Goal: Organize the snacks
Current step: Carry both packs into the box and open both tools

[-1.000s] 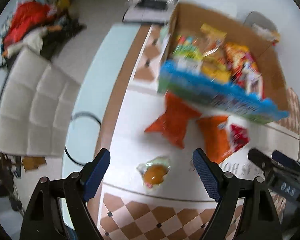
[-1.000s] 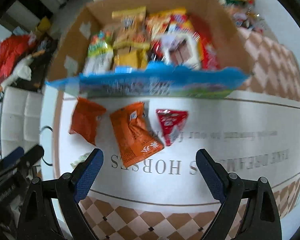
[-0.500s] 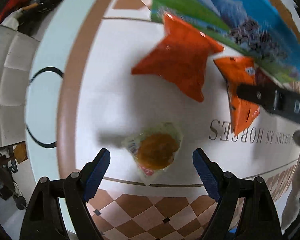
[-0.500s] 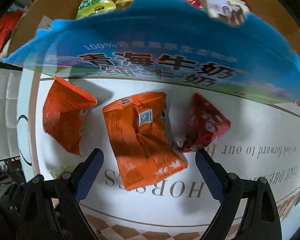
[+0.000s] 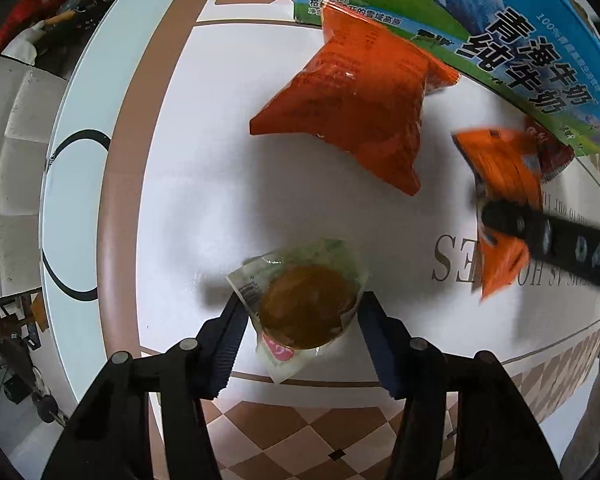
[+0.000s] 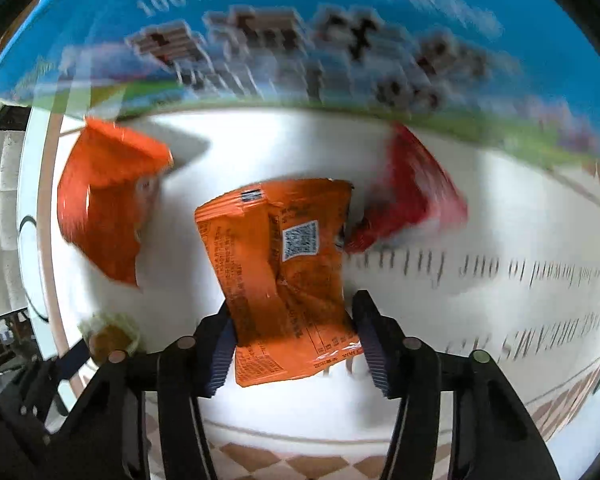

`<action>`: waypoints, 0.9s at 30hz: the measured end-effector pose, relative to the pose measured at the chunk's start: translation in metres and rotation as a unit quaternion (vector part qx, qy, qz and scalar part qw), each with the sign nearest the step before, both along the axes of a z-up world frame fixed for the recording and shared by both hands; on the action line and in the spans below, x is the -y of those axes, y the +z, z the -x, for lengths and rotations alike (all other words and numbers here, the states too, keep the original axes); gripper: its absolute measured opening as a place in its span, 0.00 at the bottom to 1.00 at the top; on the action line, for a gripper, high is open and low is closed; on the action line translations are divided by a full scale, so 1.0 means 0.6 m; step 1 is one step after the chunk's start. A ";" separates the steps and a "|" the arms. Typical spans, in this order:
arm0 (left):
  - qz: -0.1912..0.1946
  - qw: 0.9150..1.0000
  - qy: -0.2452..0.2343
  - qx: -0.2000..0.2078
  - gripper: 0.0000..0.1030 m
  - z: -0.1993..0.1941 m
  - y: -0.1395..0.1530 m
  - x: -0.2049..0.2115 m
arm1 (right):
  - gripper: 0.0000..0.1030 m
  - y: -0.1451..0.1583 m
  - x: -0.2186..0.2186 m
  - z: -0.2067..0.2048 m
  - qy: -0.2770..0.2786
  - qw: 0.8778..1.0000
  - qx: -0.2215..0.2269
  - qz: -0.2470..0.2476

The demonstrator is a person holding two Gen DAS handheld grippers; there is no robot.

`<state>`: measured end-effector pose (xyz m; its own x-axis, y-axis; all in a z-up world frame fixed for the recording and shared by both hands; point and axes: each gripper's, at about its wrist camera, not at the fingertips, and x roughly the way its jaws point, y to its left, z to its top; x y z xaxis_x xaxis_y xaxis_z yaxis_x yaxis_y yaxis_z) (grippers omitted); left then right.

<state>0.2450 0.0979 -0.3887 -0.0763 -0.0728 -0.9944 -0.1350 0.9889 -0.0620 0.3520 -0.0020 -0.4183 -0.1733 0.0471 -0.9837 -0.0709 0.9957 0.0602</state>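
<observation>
I am closing my left gripper (image 5: 300, 324) on the round clear-wrapped bun (image 5: 306, 312) and my right gripper (image 6: 292, 332) on the crinkly orange packet (image 6: 280, 276); both were spread wide earlier, pads now touching.

you're working over a white table top (image 5: 204, 184) with a tan band and a brown-and-cream diamond border along its near edge, grey lettering printed across the white part. take the blue-and-green milk carton box (image 5: 540, 48) at the far side as your landmark. a puffy orange snack bag (image 5: 356, 100) lies on the table just in front of the box, its top corner touching the box wall. a flatter orange packet (image 6: 284, 280) lies nearer you from the box's middle, and a red packet (image 6: 412, 196) sits just beside it, close under the box. a clear-wrapped brown pastry (image 5: 304, 308) lies well in front of the box, near the tan band.
</observation>
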 end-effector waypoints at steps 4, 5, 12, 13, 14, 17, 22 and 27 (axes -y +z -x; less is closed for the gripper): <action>0.003 1.000 -0.003 0.002 0.51 0.014 0.001 0.013 | 0.48 0.002 0.013 0.037 -0.019 1.000 -0.010 -0.008; 0.004 1.000 -0.005 0.004 0.51 0.014 0.002 0.014 | 0.46 0.004 0.017 0.044 -0.024 1.000 -0.012 -0.010; 0.012 0.999 -0.027 0.020 0.50 0.024 0.037 0.037 | 0.41 0.028 0.043 0.089 -0.049 0.998 -0.007 -0.029; 0.013 0.999 -0.030 0.023 0.50 0.025 0.043 0.039 | 0.40 0.035 0.048 0.094 -0.052 0.998 -0.005 -0.033; 0.016 0.999 -0.033 0.026 0.50 0.024 0.051 0.042 | 0.40 0.041 0.055 0.097 -0.055 0.998 -0.003 -0.037; 0.027 0.998 -0.038 0.042 0.50 0.022 0.083 0.051 | 0.40 0.066 0.074 0.104 -0.065 0.997 0.006 -0.051; 0.054 0.995 -0.042 0.076 0.50 0.008 0.148 0.052 | 0.40 0.135 0.095 0.091 -0.078 0.993 0.035 -0.080; 0.084 0.988 -0.048 0.119 0.49 -0.052 0.234 0.062 | 0.39 0.225 0.112 0.058 -0.087 0.987 0.076 -0.113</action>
